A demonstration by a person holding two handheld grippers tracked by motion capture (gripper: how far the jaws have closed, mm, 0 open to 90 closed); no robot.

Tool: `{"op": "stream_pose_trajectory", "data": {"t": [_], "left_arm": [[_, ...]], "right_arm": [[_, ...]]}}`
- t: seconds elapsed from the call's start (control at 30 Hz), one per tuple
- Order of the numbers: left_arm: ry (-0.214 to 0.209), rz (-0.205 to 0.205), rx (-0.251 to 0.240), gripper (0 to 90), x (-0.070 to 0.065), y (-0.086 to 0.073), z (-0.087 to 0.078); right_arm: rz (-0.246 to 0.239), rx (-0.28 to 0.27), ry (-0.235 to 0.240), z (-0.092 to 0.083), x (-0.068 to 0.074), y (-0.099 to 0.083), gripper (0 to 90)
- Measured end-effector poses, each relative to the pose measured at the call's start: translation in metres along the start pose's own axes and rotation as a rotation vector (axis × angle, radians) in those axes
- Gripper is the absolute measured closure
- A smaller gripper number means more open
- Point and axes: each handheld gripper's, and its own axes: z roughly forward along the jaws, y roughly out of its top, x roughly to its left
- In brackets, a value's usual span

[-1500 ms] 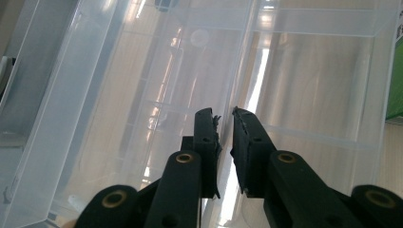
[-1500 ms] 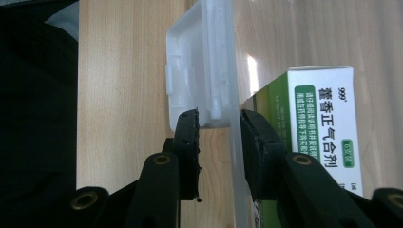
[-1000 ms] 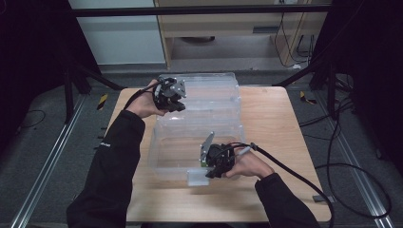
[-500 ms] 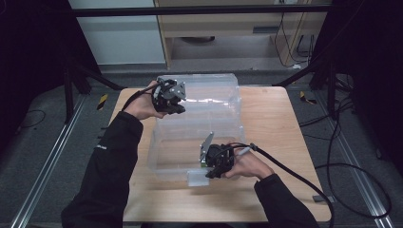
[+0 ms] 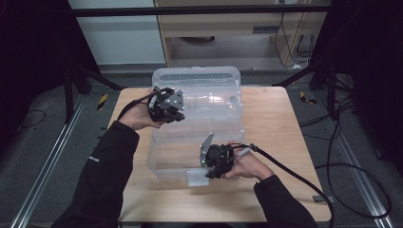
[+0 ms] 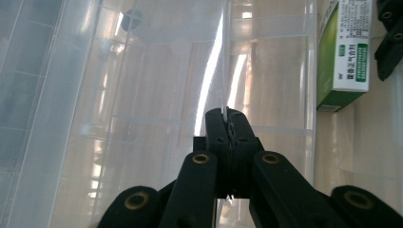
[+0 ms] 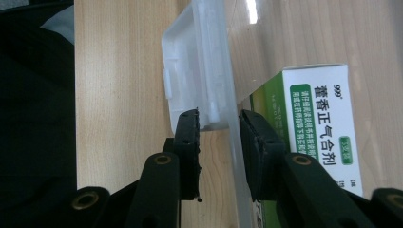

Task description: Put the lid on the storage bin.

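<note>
A clear plastic storage box [image 5: 223,118] stands open on the wooden table [image 5: 275,123], its lid tipped up at the back. My left gripper [image 5: 177,115] is at the box's rear left, shut on a thin clear edge [image 6: 227,118]. My right gripper [image 5: 205,172] is at the front wall, beside the white latch [image 7: 195,61]. Its jaws close on that wall and the latch's end [image 7: 218,123]. A green and white medicine carton [image 7: 318,123] lies inside the box against the front wall, also seen from the left gripper [image 6: 344,52].
The right gripper's cable [image 5: 294,173] trails over the table's right side to the floor. A metal frame rail [image 5: 43,166] runs along the left, and a cabinet [image 5: 223,28] stands behind the table. Bare wood lies right of the box.
My left gripper has shifted a little toward the near side while holding the clear edge. The right gripper has stayed at the front wall.
</note>
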Motion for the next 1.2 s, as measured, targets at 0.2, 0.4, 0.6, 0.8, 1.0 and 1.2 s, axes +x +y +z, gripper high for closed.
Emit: {"op": "stream_pose_trajectory", "data": {"t": [0.2,0.4,0.6,0.8,1.0,1.2], "left_arm": [[-0.007,0.001,-0.02,89.6,-0.013,-0.003,-0.004],[0.002,0.016,-0.013,89.6,-0.026,-0.004,-0.007],[-0.014,0.004,-0.026,89.5,-0.042,-0.007,-0.008],[-0.02,-0.009,-0.029,89.4,-0.052,-0.011,-0.007],[-0.015,-0.005,-0.003,89.2,-0.059,-0.009,-0.007],[-0.02,-0.012,0.004,89.0,-0.061,-0.01,-0.006]], "right_arm": [[-0.001,-0.001,-0.001,0.0,0.0,0.0,69.5],[0.001,-0.001,-0.01,0.0,0.001,0.0,69.4],[-0.01,-0.006,-0.005,0.0,0.001,0.0,69.3],[-0.013,-0.01,-0.013,0.0,0.001,-0.001,69.0],[-0.016,-0.018,-0.022,0.0,0.002,-0.002,68.6],[-0.025,-0.028,-0.034,-0.001,0.004,-0.003,68.2]]}}
